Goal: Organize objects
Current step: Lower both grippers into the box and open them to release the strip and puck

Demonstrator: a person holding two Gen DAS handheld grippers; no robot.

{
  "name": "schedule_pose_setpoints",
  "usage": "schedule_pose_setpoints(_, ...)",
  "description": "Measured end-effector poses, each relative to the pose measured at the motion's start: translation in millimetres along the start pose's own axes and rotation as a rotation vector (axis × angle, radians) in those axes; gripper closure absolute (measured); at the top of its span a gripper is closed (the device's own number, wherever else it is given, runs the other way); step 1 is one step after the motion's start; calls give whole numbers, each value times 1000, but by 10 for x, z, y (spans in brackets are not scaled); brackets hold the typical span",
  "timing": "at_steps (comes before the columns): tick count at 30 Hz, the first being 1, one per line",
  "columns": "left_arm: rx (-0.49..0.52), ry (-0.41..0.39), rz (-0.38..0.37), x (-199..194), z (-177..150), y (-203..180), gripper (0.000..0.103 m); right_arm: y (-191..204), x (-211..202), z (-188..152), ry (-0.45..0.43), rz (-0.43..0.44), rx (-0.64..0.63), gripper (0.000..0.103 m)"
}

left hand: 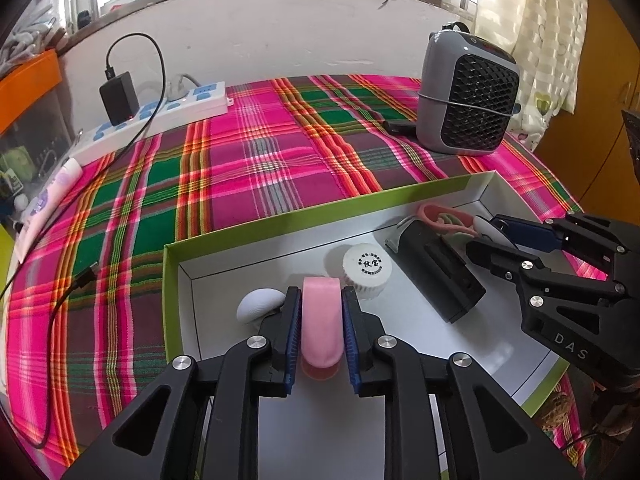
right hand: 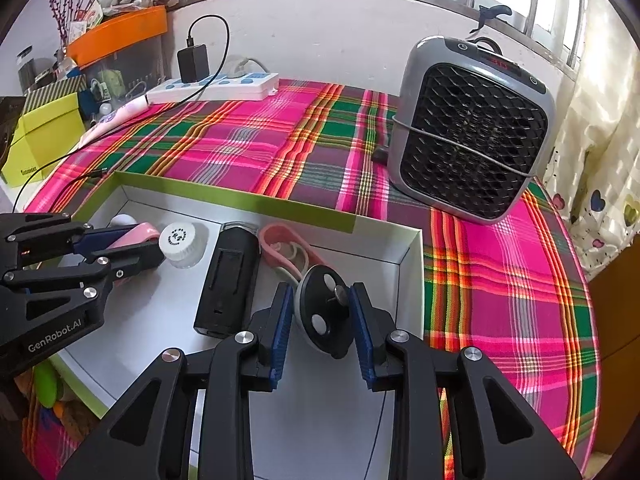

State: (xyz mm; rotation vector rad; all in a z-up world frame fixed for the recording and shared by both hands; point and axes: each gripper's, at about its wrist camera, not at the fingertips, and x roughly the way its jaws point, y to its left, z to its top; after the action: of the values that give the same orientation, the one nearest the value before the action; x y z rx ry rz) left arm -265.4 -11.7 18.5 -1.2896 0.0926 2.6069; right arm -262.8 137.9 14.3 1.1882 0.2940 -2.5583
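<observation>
Shallow white cardboard box with green rim (left hand: 280, 236), sitting on the plaid pink-and-green cloth (left hand: 248, 160) over the bench. Most items lie inside the box: white ribbed screw-cap jar (left hand: 366, 270), black rectangular battery-like block (left hand: 436, 272), pink and pale looped cords (left hand: 440, 216) at the far corner, white egg-shaped object (left hand: 256, 304).

Left tongs (left hand: 322, 332): nearly closed, blue pads pressed on a soft pink rounded piece (left hand: 322, 320), held over the box floor next to the egg-shaped object.

Right tongs (right hand: 322, 320): narrow gap, pads against a dark round disc with pale spots and a small central stud (right hand: 324, 312), above the box's right end.

Judgement: sorting looks well along; the two gripped items seem not yet released. Nothing loose shows on the cloth apart from the grey fan heater (right hand: 472, 128) and the white power strip (right hand: 216, 86), likely not part of the job.

Unclear: whether either held piece touches the box floor; near box wall hidden by the tongs; coloured items below the box's near edge unidentifiable.
</observation>
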Motion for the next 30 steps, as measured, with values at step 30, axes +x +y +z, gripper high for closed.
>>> schedule_pose_setpoints(30, -15, 2, -24, -46, -33, -55, 66, -10, -69, -34, -21, 14, 32, 53)
